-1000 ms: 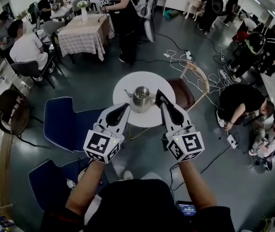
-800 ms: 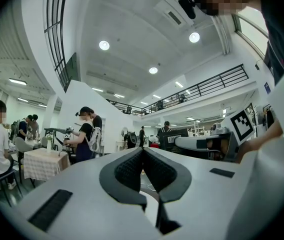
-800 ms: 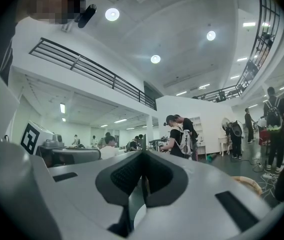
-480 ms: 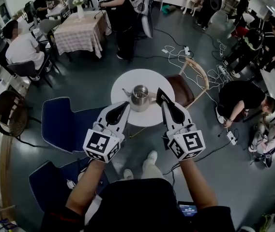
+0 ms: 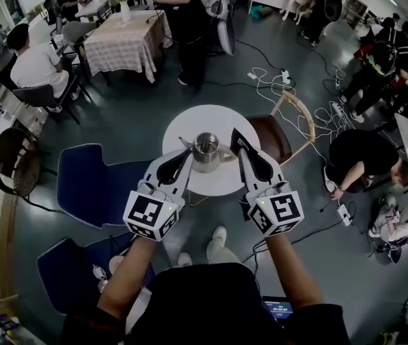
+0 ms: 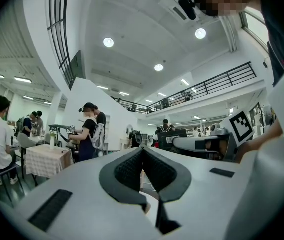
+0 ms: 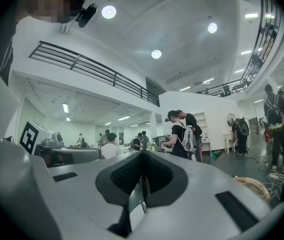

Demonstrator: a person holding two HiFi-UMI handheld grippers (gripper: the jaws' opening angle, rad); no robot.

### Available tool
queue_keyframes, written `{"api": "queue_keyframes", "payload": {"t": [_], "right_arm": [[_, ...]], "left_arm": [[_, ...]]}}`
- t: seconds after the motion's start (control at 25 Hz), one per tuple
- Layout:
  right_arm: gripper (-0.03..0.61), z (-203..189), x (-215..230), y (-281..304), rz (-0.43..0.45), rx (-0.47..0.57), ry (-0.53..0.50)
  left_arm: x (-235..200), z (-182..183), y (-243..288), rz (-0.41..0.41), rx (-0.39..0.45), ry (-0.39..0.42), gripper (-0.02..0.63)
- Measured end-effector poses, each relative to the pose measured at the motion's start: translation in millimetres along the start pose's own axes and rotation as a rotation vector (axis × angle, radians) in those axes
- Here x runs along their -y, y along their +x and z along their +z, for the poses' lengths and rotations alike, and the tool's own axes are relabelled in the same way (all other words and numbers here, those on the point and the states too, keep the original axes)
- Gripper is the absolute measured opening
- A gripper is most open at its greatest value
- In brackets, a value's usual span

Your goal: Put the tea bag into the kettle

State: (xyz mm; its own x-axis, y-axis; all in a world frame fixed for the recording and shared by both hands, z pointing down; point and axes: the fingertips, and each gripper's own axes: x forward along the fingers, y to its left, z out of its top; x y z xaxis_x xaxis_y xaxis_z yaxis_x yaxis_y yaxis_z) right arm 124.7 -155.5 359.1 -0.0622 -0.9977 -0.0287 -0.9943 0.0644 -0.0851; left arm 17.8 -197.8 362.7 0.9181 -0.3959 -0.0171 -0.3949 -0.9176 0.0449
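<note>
The left tongs and right tongs are hovering, both pinched together, just near of the steel kettle on the round white bench.

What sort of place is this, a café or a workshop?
Probably a large indoor hall used as a workshop, partly dressed like a café: a round white table with a kettle, a checked-cloth table, and cables strewn over the floor.

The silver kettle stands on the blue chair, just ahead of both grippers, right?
No: the head view shows the kettle standing on the round white table, just ahead of the left gripper and right gripper. The blue chair sits beside it.
</note>
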Motion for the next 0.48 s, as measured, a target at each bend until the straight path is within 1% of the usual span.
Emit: {"api": "queue_keyframes", "payload": {"t": [0.08, 0.28, 0.48], "right_arm": [[0.020, -7, 12, 9, 0.016, -0.009, 0.000], [0.020, -1, 46, 46, 0.064, -0.032, 0.005], [0.020, -8, 68, 78, 0.118, -0.059, 0.006]], "left_arm": [[-3, -7, 12, 0.013, -0.003, -0.001, 0.015], [-22, 1, 51, 0.064, -0.011, -0.006, 0.015], [-38, -4, 76, 0.118, -0.030, -0.008, 0.015]]}}
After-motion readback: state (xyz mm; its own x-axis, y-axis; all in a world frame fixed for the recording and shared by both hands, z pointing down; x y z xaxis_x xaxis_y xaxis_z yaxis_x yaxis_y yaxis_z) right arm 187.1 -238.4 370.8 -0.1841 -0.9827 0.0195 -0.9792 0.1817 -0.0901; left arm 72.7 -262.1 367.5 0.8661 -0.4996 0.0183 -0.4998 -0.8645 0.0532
